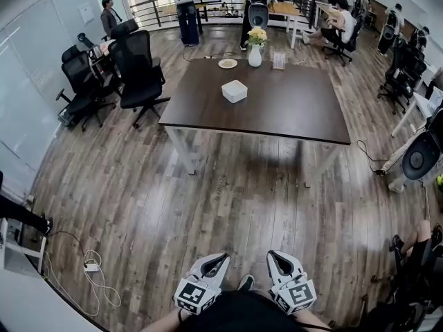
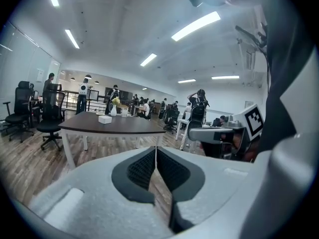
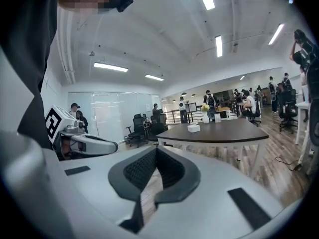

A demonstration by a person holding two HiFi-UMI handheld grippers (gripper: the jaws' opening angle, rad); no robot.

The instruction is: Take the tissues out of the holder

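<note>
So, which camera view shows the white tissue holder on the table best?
The head view: it looks down on the white tissue holder, so its top and two sides show unblocked. Both gripper views show it only small, distant and side-on.

Ceiling light strips [image 2: 197, 25] light my views brightly and evenly, with fisheye bending, dark corners, and my left gripper [image 2: 156, 153] blurred close up.
</note>
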